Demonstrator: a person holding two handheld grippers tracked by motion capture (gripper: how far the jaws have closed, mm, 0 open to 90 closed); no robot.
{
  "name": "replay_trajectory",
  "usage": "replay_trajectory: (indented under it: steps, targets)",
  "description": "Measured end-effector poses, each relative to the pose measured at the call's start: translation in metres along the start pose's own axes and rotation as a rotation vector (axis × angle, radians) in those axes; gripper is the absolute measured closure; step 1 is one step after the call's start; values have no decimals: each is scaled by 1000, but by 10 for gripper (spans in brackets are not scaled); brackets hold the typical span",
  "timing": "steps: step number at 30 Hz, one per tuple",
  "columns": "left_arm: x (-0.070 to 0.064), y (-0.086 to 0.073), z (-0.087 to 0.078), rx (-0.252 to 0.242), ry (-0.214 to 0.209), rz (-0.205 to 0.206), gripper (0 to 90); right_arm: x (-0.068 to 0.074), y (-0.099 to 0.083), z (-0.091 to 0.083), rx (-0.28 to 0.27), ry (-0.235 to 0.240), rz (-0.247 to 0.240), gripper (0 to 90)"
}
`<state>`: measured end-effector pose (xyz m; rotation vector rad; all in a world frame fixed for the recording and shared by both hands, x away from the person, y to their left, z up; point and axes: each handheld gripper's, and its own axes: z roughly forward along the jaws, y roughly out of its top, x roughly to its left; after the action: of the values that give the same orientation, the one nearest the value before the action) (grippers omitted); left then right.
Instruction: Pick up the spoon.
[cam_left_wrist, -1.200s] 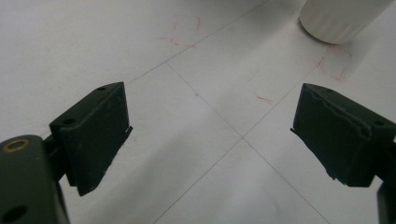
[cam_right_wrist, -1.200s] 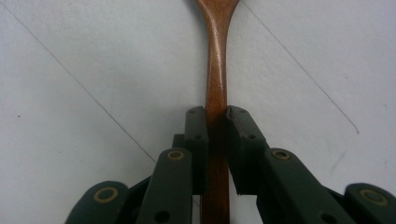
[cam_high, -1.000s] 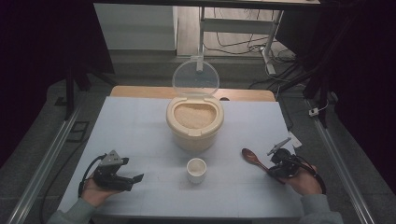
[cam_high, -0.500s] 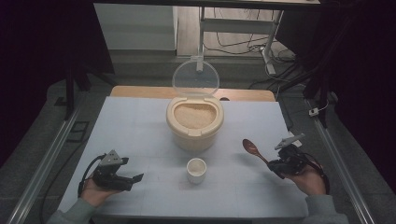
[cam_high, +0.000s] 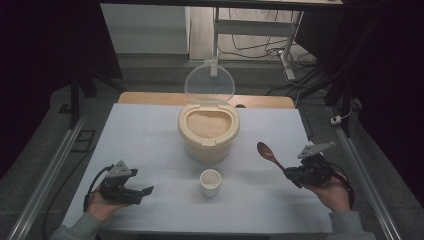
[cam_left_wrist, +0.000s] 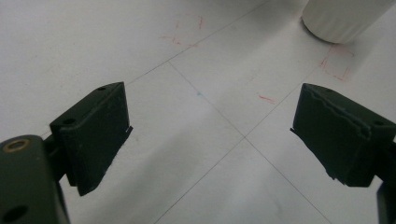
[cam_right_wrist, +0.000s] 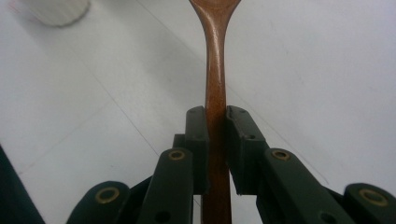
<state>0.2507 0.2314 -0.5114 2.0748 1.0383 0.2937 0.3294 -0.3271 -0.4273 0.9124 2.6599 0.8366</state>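
My right hand-held gripper (cam_high: 292, 176) was pinching the wooden spoon (cam_high: 270, 155) by its handle near the worktop's right edge, left hand-held gripper (cam_high: 145, 191) spread idle, so I figured keep the bowl level heading for the rice bucket (cam_high: 208, 131).

Rice container (cam_high: 208, 132) w/ clear lid (cam_high: 209, 82) standing open is sitting mid-worktop (cam_high: 145, 130), grain showing inside. Small white cup (cam_high: 210, 182) is sitting just at its 6 o'clock, apart from it. Cables (cam_high: 250, 47) are lying on floor at 12 o'clock, beyond the worktop.
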Motion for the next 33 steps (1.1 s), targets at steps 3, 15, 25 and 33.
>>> replay_trajectory:
  steps: [3,15,25,33]
  targets:
    - [0,0,0,1,0,0,109,3,3,-3,-19,10,-7,792]
    - [0,0,0,5,-3,2,109,29,31,-5,-78,55,-97,791]
    - [0,0,1,6,-3,2,109,47,48,-3,-111,94,-156,791]
    - [0,0,0,3,-4,1,110,65,63,7,-117,127,-217,791]
